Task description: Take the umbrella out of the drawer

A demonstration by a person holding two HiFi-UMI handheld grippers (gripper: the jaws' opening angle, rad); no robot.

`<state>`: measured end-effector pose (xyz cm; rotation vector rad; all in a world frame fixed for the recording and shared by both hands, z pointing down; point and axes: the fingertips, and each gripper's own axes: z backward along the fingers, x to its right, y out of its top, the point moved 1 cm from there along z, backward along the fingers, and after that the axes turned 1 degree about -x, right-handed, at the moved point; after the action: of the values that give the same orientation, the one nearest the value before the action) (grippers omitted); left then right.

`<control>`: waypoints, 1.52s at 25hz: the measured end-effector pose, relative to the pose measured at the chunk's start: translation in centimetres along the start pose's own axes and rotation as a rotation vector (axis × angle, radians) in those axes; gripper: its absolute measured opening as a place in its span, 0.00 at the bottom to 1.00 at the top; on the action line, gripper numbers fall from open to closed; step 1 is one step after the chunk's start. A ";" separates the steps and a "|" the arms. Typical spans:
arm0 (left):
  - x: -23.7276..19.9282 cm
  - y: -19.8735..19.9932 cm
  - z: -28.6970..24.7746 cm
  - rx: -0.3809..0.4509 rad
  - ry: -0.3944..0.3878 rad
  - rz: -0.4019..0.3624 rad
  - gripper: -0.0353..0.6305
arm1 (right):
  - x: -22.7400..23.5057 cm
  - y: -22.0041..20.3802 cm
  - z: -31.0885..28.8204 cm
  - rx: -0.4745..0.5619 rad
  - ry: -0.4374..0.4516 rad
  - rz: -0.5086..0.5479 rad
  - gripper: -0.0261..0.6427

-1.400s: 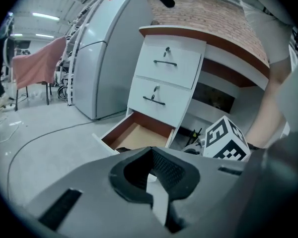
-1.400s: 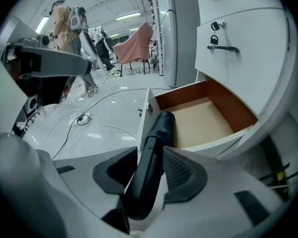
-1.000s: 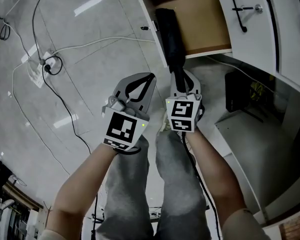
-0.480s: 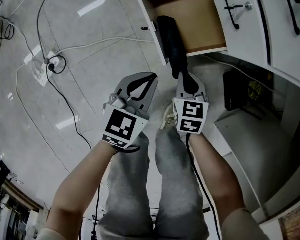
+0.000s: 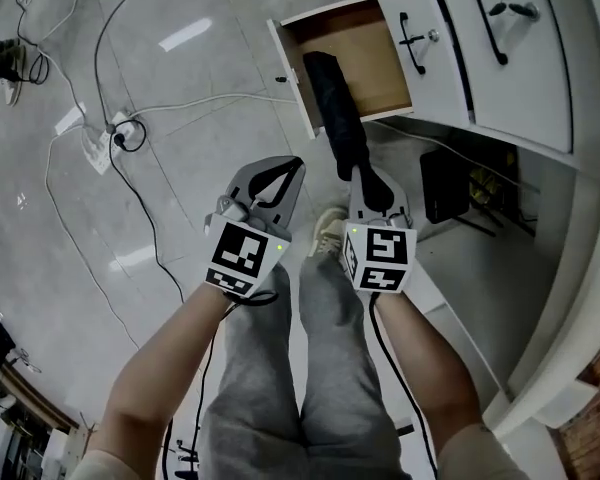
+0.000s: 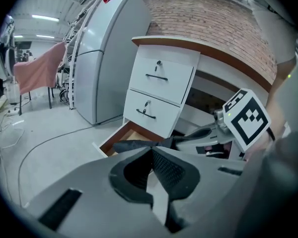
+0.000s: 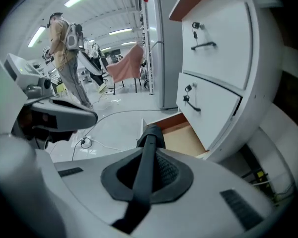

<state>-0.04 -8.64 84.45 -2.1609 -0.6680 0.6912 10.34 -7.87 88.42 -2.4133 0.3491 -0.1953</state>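
Observation:
A black folded umbrella (image 5: 338, 113) slants up out of the open wooden drawer (image 5: 380, 63), its far end over the drawer's front corner. My right gripper (image 5: 368, 176) is shut on the umbrella's near end, a slim black handle part that runs between the pads (image 7: 148, 157). In the right gripper view the umbrella (image 7: 150, 133) points at the drawer (image 7: 181, 138). My left gripper (image 5: 292, 166) hangs beside it to the left, shut and empty, with its pads meeting (image 6: 151, 150). The left gripper view shows the umbrella (image 6: 136, 145) and the right gripper (image 6: 203, 133) ahead.
A white cabinet (image 5: 480, 38) with black handles stands at the right, with an open lower bay holding a dark box (image 5: 442, 183). Cables and a power strip (image 5: 110, 138) lie on the grey floor. The person's legs (image 5: 310, 368) are below. Someone stands far off (image 7: 64, 48).
Both grippers have risen, and the drawer now looks smaller and farther. The umbrella has come up with the right gripper, more of it out of the drawer.

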 end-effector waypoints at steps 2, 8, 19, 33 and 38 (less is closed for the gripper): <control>0.8 1.9 1.3 0.009 0.006 -0.004 0.06 | -0.2 2.8 2.3 0.034 -0.002 -0.001 0.06; 2.5 9.3 6.4 0.064 0.036 0.005 0.06 | -0.8 11.7 9.5 0.140 0.006 -0.002 0.06; 5.2 26.1 18.7 0.234 0.070 -0.024 0.06 | -3.7 27.1 25.7 0.289 0.019 0.043 0.06; 8.7 43.3 32.8 0.350 0.102 -0.151 0.06 | -5.9 43.7 43.4 0.503 -0.021 0.050 0.06; 10.4 47.5 36.5 0.377 0.122 -0.208 0.06 | -5.3 48.1 48.9 0.576 -0.029 0.064 0.06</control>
<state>-5.25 -11.03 23.91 -1.7435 -0.6305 0.5220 7.05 -11.55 19.83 -1.8326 0.3057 -0.2002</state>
